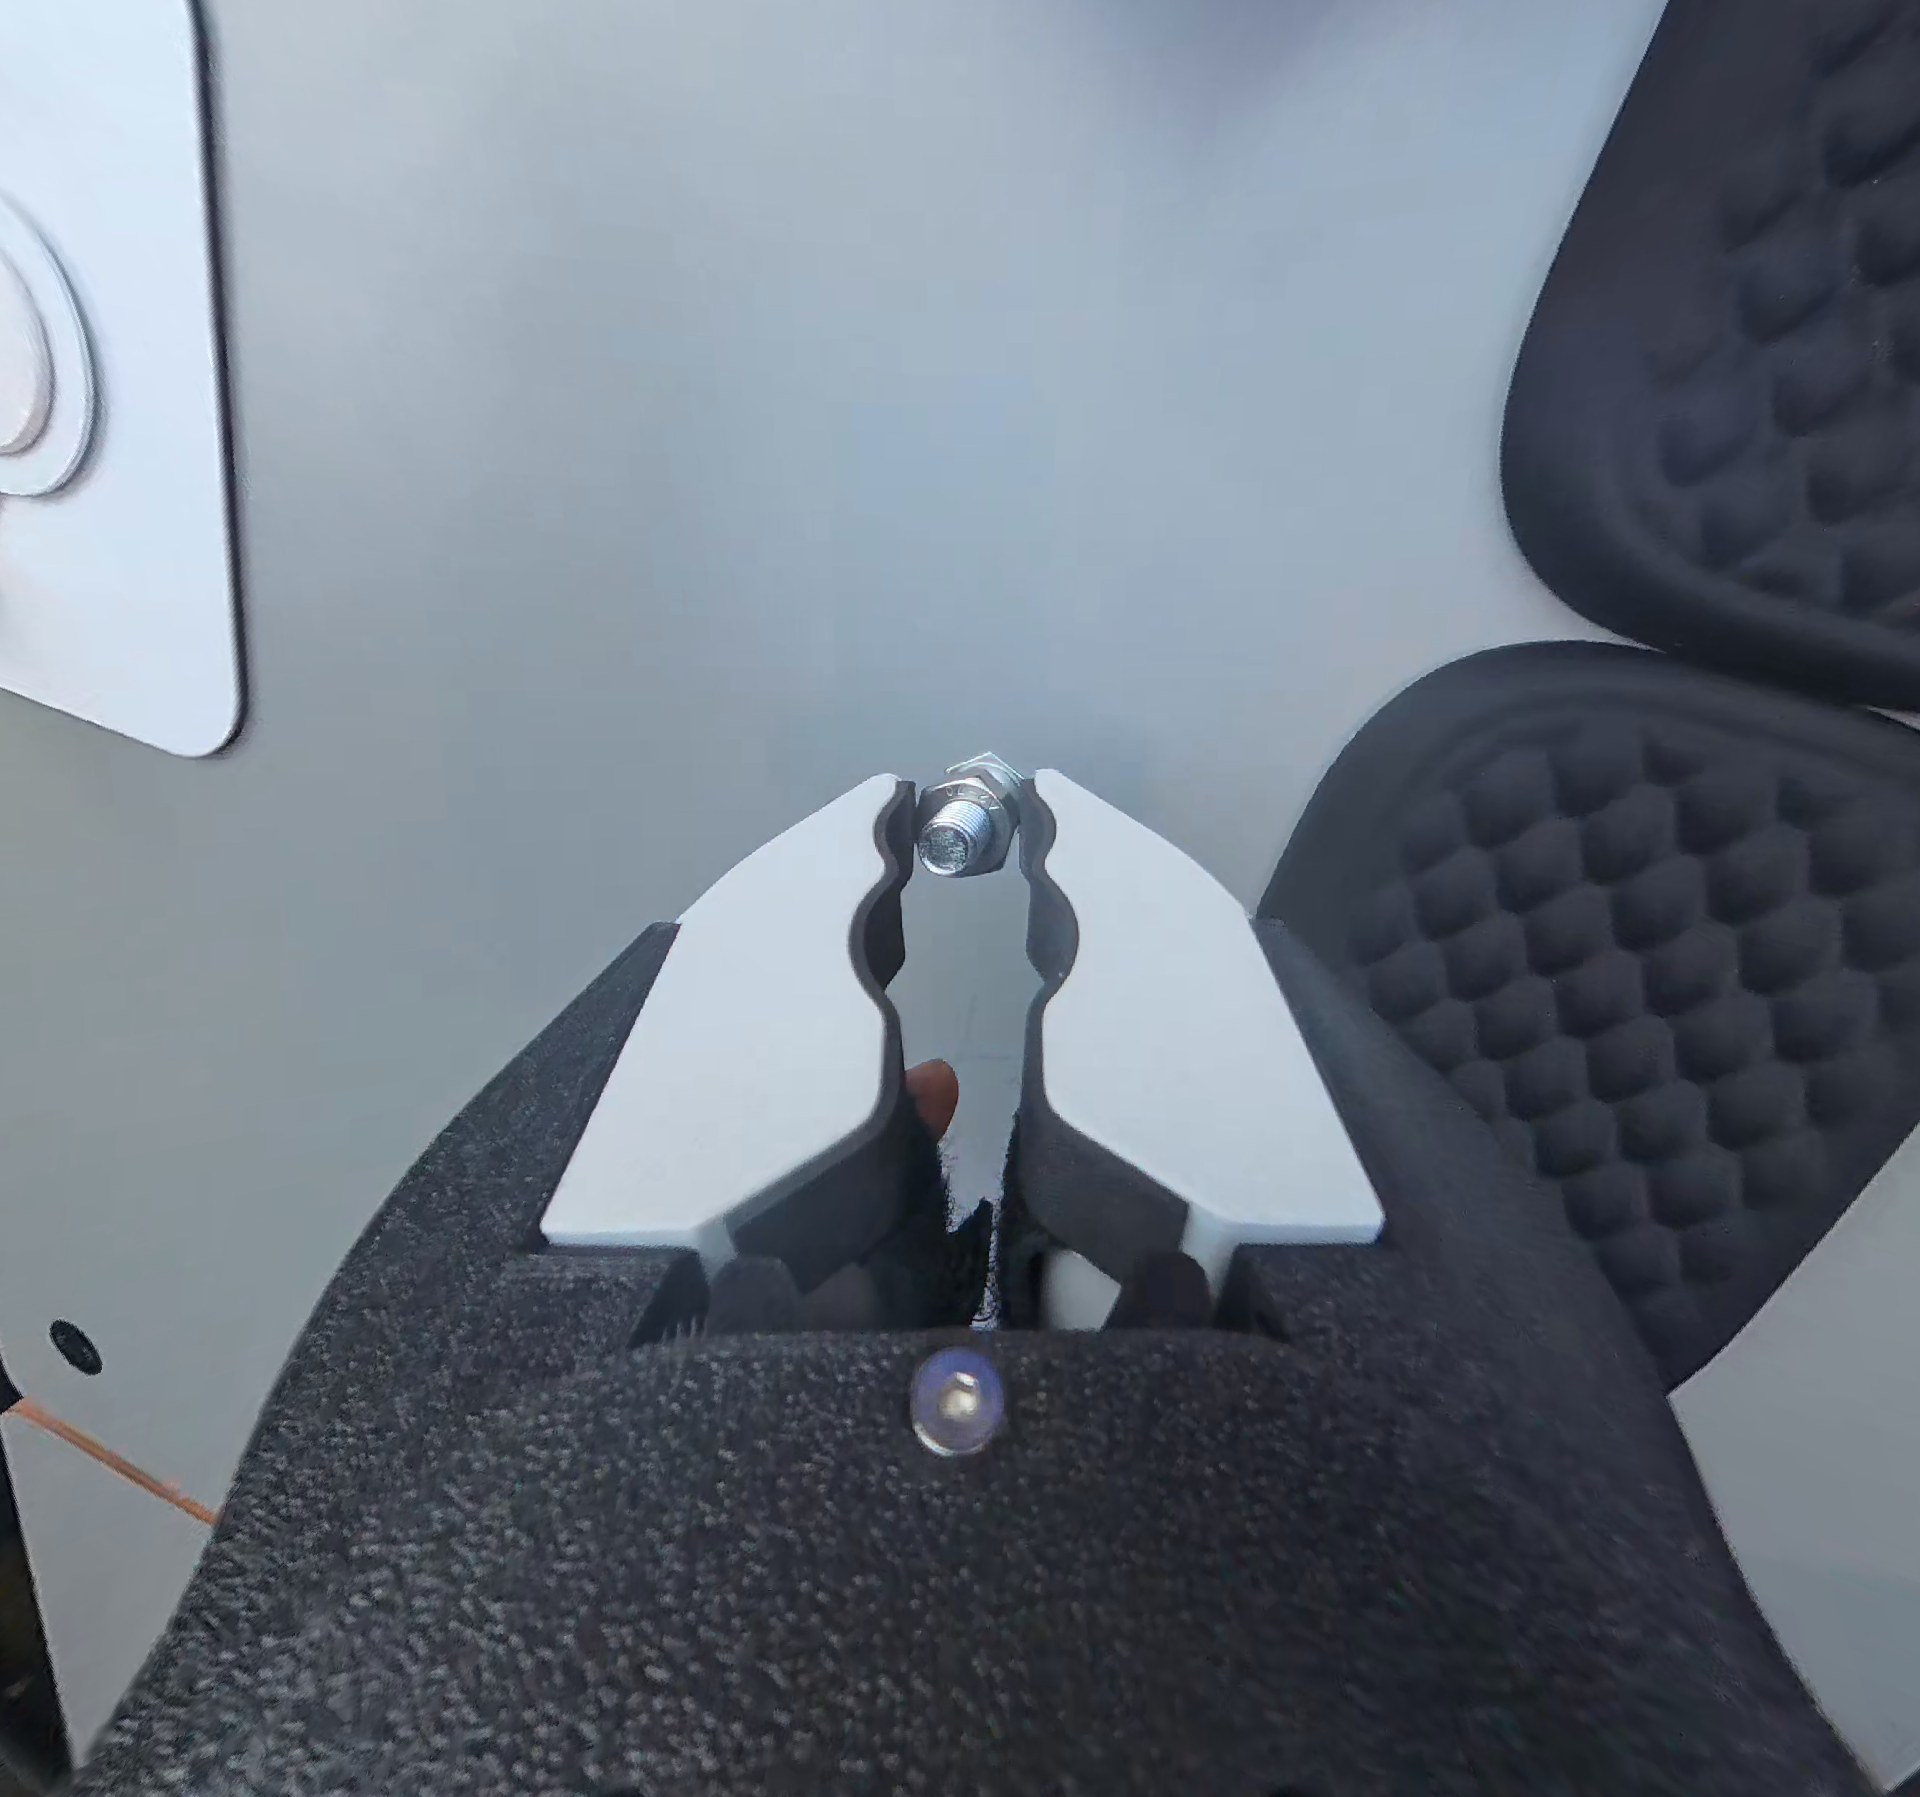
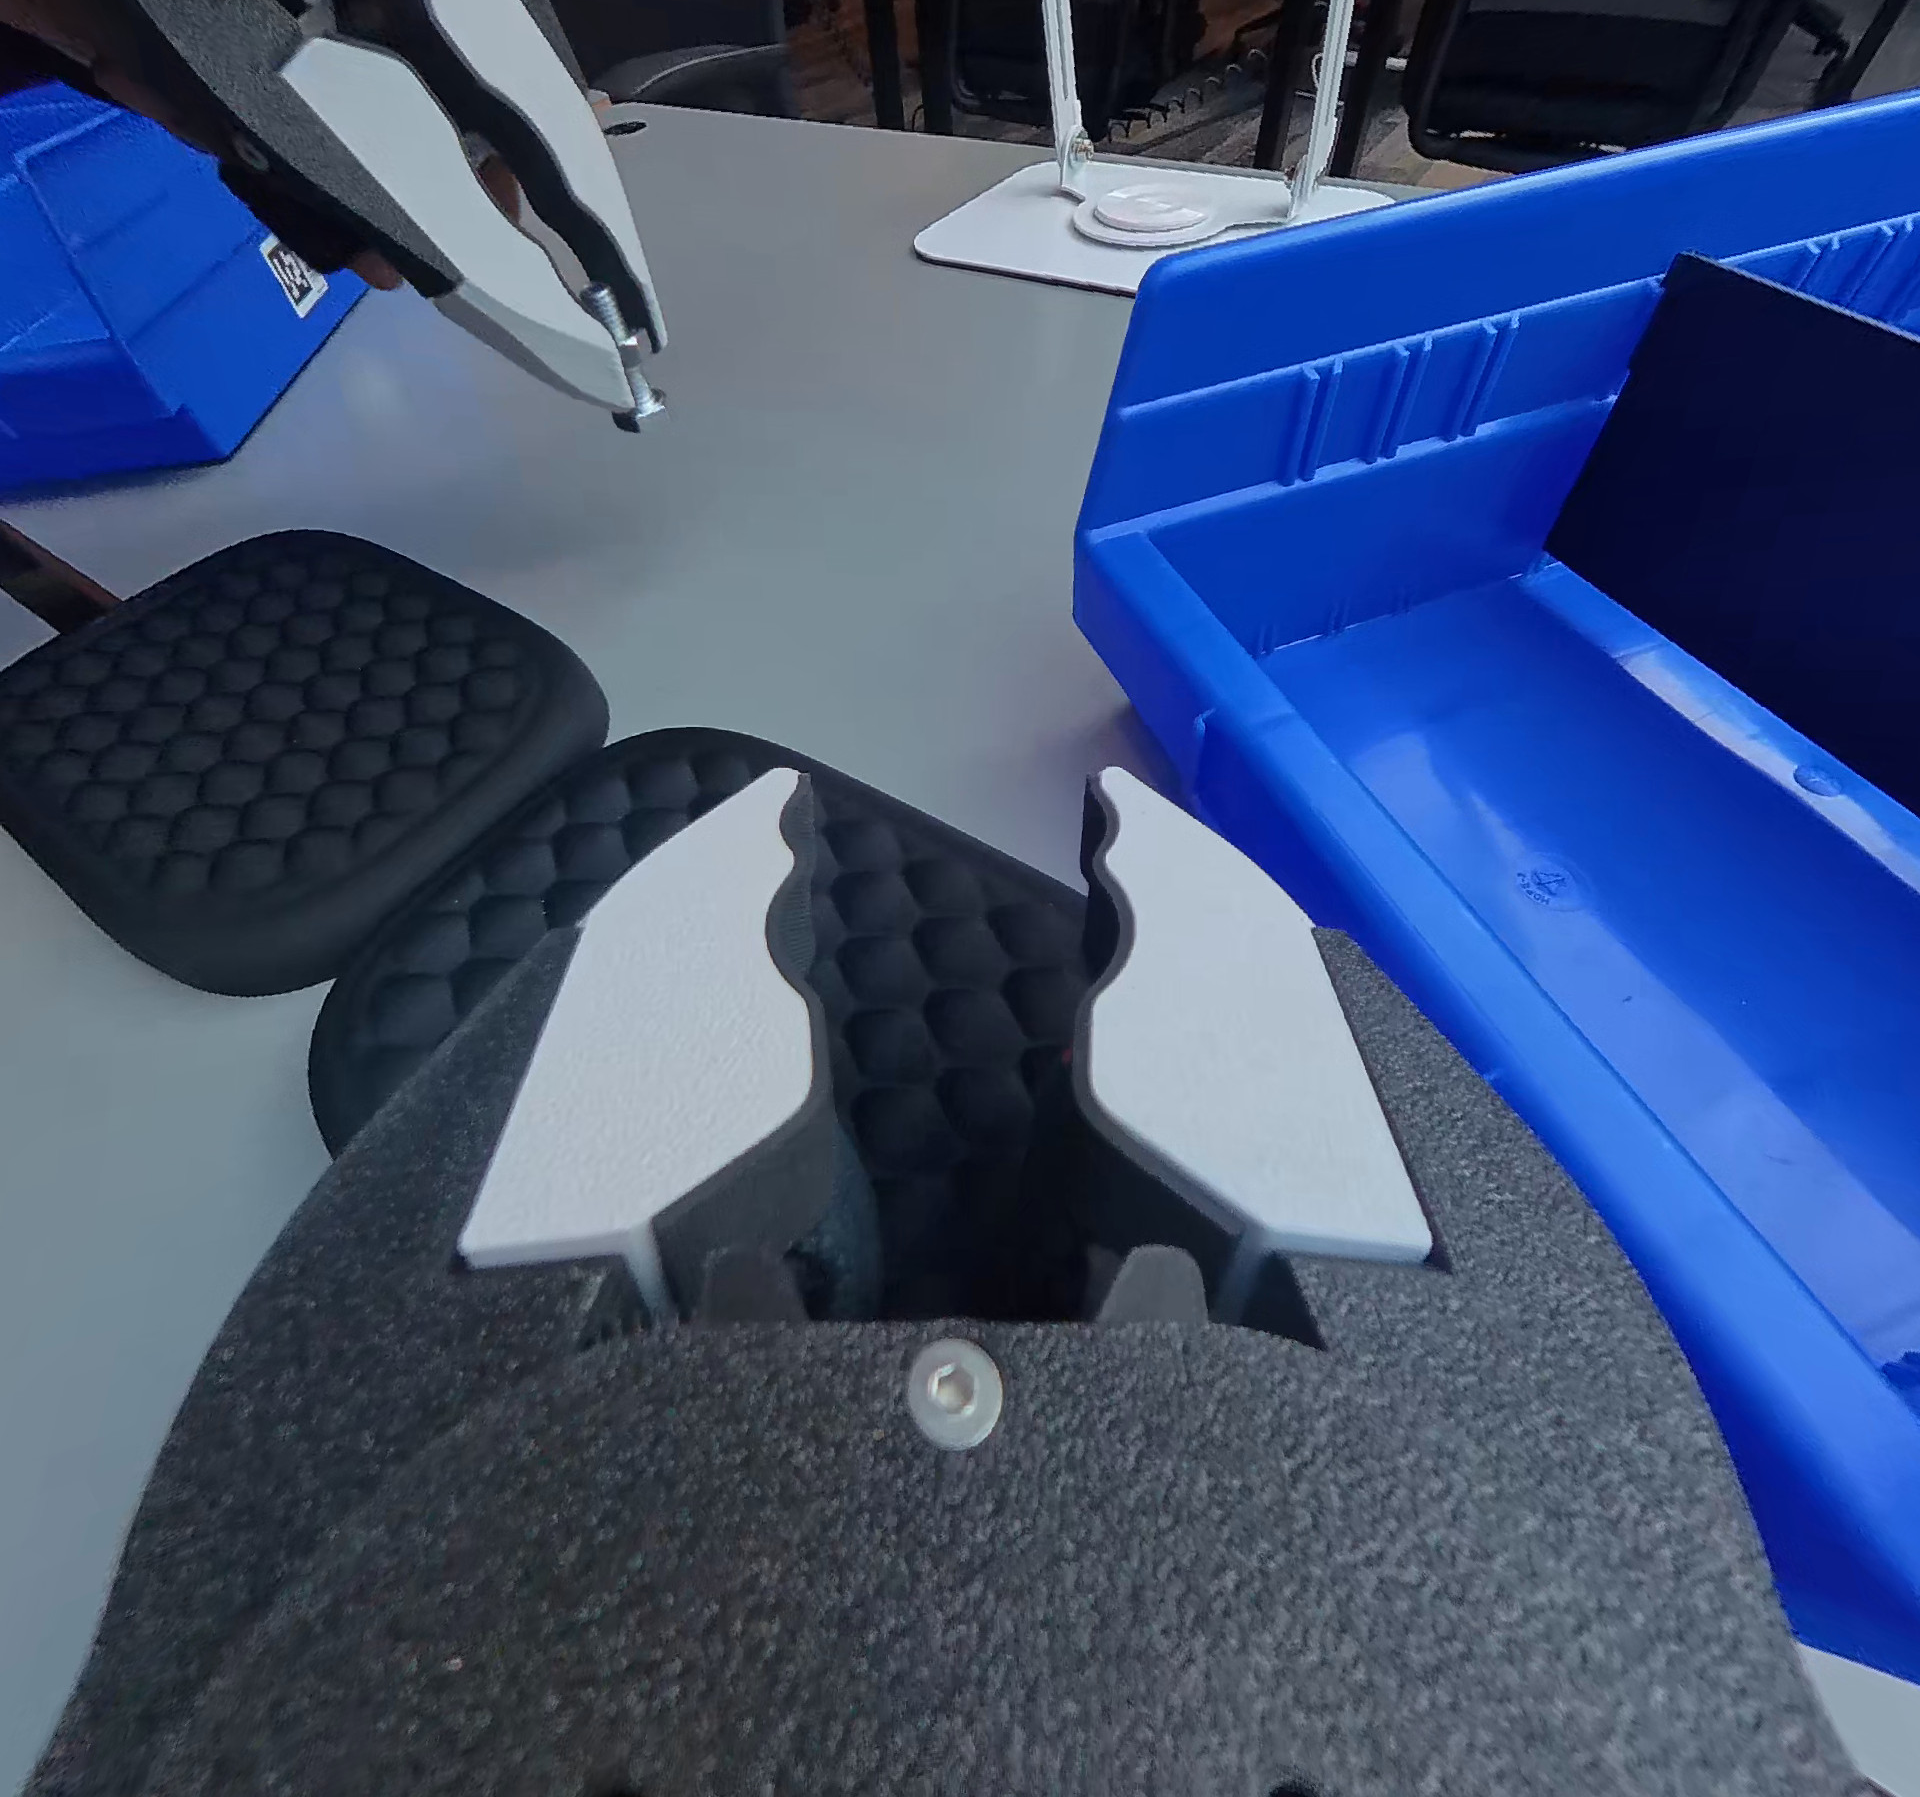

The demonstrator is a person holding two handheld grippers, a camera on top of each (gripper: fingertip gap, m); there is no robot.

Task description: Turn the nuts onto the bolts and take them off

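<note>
My left gripper (image 1: 961, 797) is shut on a silver bolt (image 1: 954, 843) with a nut (image 1: 982, 812) on its thread. The threaded end points back at the camera and the head points at the grey table (image 1: 727, 397). In the right wrist view the left gripper (image 2: 639, 376) hangs at the upper left above the table with the bolt (image 2: 620, 355) between its tips. My right gripper (image 2: 945, 791) is open and empty, low over a black honeycomb pad (image 2: 925, 937).
A blue bin (image 2: 1558, 812) with a dark divider stands at the right. Another blue bin (image 2: 114, 313) is at the far left. A second black pad (image 2: 260, 739) lies left. A white stand base (image 2: 1122, 220) sits at the table's back; it also shows in the left wrist view (image 1: 114, 397). The gap from one gripper's tips to the other's is roughly 20 centimeters.
</note>
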